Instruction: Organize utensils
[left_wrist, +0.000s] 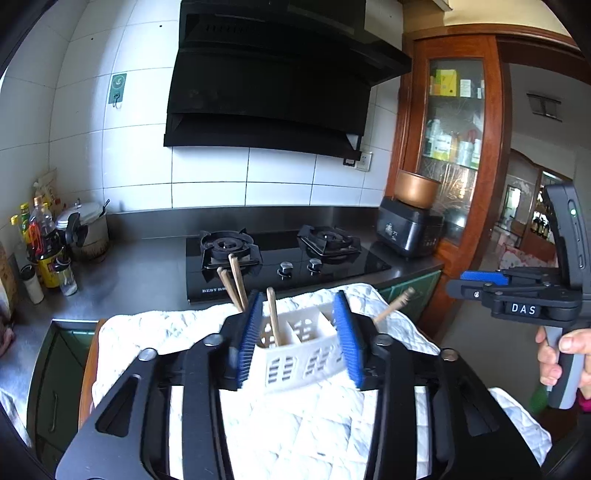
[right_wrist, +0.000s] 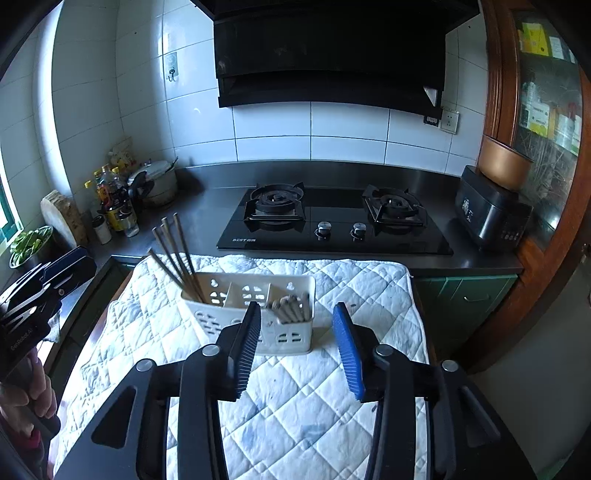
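A white slotted utensil holder (right_wrist: 255, 314) with three compartments stands on a quilted white cloth (right_wrist: 288, 402). Several brown chopsticks (right_wrist: 177, 254) lean out of its left compartment; wooden handles (right_wrist: 291, 306) lie in its right compartment. In the left wrist view the holder (left_wrist: 303, 350) sits between the fingers of my open left gripper (left_wrist: 301, 339), with wooden sticks (left_wrist: 236, 280) rising from it. My right gripper (right_wrist: 299, 350) is open and empty just in front of the holder; it also shows at the right of the left wrist view (left_wrist: 517, 299).
A black gas hob (right_wrist: 332, 221) sits on the steel counter behind the cloth. Bottles and a pot (right_wrist: 122, 199) stand at the left, a black cooker (right_wrist: 491, 214) at the right, a wooden cabinet (right_wrist: 535, 147) beyond it.
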